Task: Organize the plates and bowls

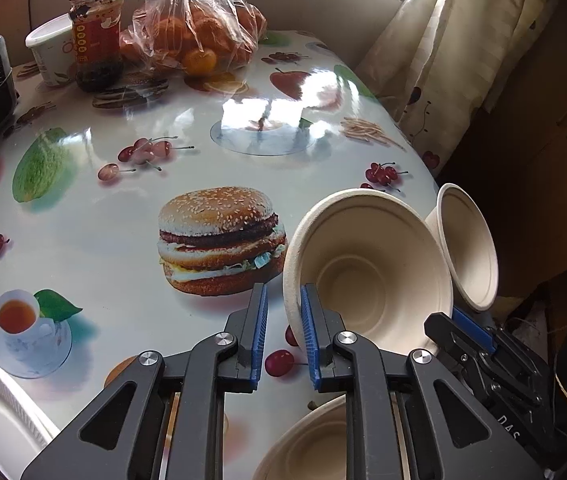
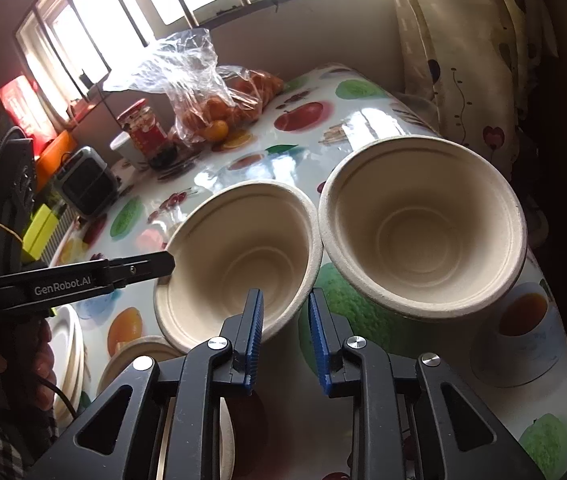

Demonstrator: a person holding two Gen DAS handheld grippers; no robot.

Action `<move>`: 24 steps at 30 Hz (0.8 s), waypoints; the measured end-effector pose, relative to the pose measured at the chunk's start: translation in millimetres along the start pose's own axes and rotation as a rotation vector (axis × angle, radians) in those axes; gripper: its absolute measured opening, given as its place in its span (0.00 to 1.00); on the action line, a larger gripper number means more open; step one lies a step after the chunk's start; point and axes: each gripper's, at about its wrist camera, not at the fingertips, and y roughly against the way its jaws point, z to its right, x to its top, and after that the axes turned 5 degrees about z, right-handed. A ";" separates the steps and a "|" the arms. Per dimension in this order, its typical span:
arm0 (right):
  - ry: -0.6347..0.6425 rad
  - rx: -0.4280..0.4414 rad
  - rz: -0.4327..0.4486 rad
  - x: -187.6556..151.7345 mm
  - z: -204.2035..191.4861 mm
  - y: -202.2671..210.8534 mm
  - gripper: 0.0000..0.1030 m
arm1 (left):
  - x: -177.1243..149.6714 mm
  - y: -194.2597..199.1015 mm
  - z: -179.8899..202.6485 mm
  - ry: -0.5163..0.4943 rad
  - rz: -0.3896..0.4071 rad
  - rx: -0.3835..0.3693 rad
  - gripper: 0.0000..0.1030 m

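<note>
Two empty paper bowls point(image 2: 239, 256) point(image 2: 423, 228) hang tilted above the surface point(image 1: 123, 208), neither the left claw point(image 1: 283, 332) nor the right claw point(image 2: 285, 340) clenched on anything visible.

Left gripper point(image 1: 283, 336) held low over the desk, blue-padded jaws parted with a gap between them, right gripper point(image 2: 286, 340) likewise parted, raised and angled down, its fingers reaching in at the near right of the left wrist view

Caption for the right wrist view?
Left beige pulp bowl and right beige pulp bowl tilt toward the open right gripper at the fruit-print table.
</note>
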 end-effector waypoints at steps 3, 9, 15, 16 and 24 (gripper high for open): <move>-0.005 0.001 0.003 0.8 0.4 -0.4 0.19 | -0.5 -1.7 1.3 0.003 -0.001 -0.011 0.12; -0.015 0.004 0.005 1.0 1.6 -1.3 0.19 | 0.1 -2.4 3.0 -0.001 0.004 -0.010 0.10; -0.015 0.003 0.006 0.4 1.7 -1.1 0.19 | -0.1 -1.6 3.0 -0.001 0.008 -0.008 0.10; -0.014 0.004 0.006 0.4 1.7 -1.3 0.19 | -0.4 -0.5 2.6 0.000 0.009 -0.008 0.10; -0.011 0.009 0.019 3.5 -2.0 0.3 0.18 | -0.2 6.0 0.4 0.009 0.026 -0.007 0.10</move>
